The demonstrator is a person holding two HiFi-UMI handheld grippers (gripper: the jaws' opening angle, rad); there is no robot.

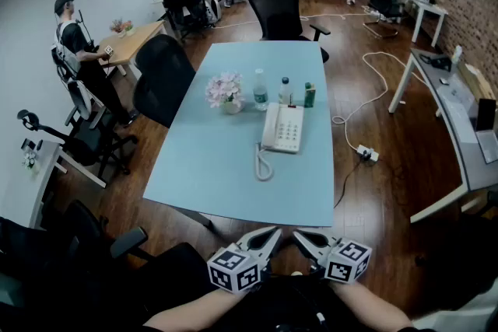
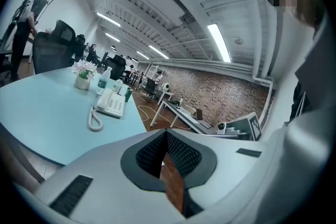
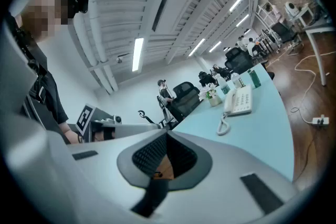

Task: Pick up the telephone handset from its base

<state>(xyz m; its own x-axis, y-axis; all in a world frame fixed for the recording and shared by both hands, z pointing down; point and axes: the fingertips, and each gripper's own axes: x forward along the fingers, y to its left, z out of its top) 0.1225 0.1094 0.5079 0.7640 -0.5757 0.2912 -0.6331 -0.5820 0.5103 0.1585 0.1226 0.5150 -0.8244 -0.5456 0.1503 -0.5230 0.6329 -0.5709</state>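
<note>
A white telephone (image 1: 283, 128) sits on the light-blue table (image 1: 226, 167), right of centre. Its handset (image 1: 268, 127) rests in the cradle on the phone's left side, and a coiled cord (image 1: 263, 164) loops toward the near edge. Both grippers hang low in front of the table's near edge, well short of the phone. My left gripper (image 1: 274, 232) and right gripper (image 1: 298, 235) are shut and empty, tips angled toward each other. The left gripper view shows the telephone (image 2: 111, 104) far off at the left beyond the gripper (image 2: 165, 135). In the right gripper view the telephone (image 3: 239, 100) lies at the right, past the gripper (image 3: 167, 137).
Behind the phone stand a flower pot (image 1: 225, 92), two bottles (image 1: 260, 90) and a green can (image 1: 310, 95). Black office chairs (image 1: 163, 78) flank the table's left and far end. A cable and power strip (image 1: 366, 154) lie on the floor at the right. A person (image 1: 79, 50) stands far left.
</note>
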